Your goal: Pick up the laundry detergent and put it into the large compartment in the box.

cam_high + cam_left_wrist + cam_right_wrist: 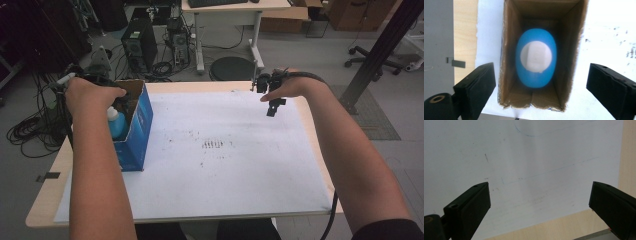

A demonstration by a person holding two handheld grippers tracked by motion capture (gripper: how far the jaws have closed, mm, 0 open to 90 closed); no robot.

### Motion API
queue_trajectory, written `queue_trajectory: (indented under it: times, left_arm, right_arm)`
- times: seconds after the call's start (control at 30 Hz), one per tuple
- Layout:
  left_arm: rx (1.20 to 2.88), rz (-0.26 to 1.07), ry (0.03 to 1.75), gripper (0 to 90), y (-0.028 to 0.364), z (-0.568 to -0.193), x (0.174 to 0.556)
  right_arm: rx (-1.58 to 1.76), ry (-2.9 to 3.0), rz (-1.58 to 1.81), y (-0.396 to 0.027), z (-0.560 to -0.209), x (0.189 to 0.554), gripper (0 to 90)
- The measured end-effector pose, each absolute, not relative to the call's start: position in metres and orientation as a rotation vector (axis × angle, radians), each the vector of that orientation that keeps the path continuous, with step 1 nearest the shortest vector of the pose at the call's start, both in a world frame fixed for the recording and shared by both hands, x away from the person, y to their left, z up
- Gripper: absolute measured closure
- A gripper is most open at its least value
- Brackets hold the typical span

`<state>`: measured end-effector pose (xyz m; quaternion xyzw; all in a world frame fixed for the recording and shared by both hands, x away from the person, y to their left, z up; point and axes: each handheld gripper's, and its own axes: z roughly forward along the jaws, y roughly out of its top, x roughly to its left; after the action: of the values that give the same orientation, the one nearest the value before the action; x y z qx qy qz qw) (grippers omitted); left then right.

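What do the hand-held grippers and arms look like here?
Both hand-held grippers, left and right, have two blocky matte-black jaws with small round holes near the tips. A black cable trails beside the right forearm. The forearms are bare; a dark sleeve edge shows at the right upper arm.

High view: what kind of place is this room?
Probably an office or lab workroom: a computer tower stands on the floor with tangled cables, beside a desk and an office chair.
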<state>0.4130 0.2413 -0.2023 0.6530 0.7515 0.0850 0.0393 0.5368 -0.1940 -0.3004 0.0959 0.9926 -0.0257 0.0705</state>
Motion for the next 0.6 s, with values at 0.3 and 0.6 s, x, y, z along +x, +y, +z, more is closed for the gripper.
queue_trajectory:
  times: [0.3, 0.6]
  left_arm:
    - [2.020, 0.283, 2.249, 6.1, 0.232, -0.183, 0.412]
    - [2.044, 0.311, 2.205, 6.2, 0.220, -0.167, 0.413]
  right_arm:
    - [0.294, 2.983, -0.076, -0.194, -0.298, 0.535, 3.3]
    - [0.304, 2.981, -0.077, -0.195, -0.296, 0.533, 3.3]
